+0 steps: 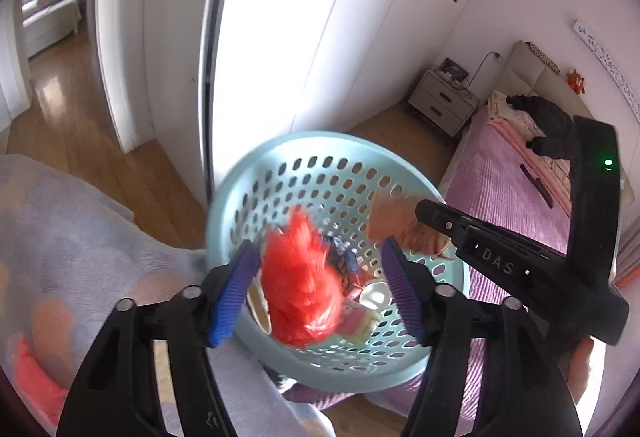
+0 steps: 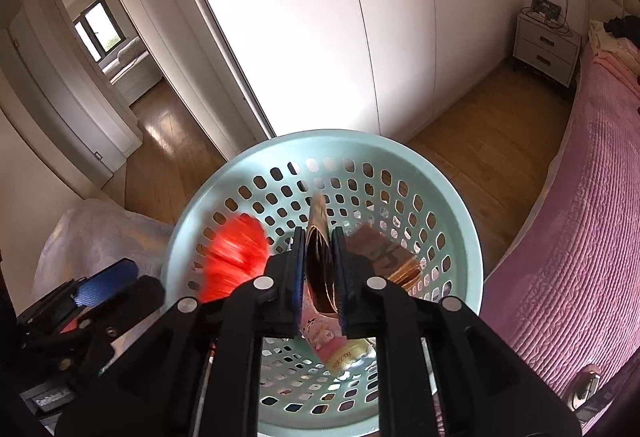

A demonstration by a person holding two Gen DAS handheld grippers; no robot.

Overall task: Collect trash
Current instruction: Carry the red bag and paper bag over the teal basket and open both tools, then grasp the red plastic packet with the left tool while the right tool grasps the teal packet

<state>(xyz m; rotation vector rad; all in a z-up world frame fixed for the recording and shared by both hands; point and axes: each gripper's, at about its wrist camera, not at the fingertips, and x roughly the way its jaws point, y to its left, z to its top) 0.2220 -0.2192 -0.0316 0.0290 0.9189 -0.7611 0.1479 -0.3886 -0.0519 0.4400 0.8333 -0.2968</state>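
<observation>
A light blue perforated basket (image 1: pixel 280 157) sits below both grippers and also shows in the right wrist view (image 2: pixel 460 237). My left gripper (image 1: pixel 320 289) is open above it. A red crumpled bag (image 1: pixel 300 293) is blurred between its fingers, apart from both pads; it also shows in the right wrist view (image 2: pixel 236 257). My right gripper (image 2: pixel 318 273) is shut on a brown wrapper (image 2: pixel 320 261) over the basket. In the left wrist view the right gripper (image 1: pixel 424 211) holds that wrapper (image 1: pixel 390 215). Other wrappers (image 2: pixel 344 353) lie in the basket.
A bed with a pink cover (image 2: pixel 580 237) lies to the right, with dark clothes (image 1: pixel 548 125) on it. A white nightstand (image 2: pixel 546 49) stands by the wardrobe (image 2: pixel 360 17). A pale blanket (image 1: pixel 80 257) lies at left. An open doorway (image 2: pixel 116 49) leads out.
</observation>
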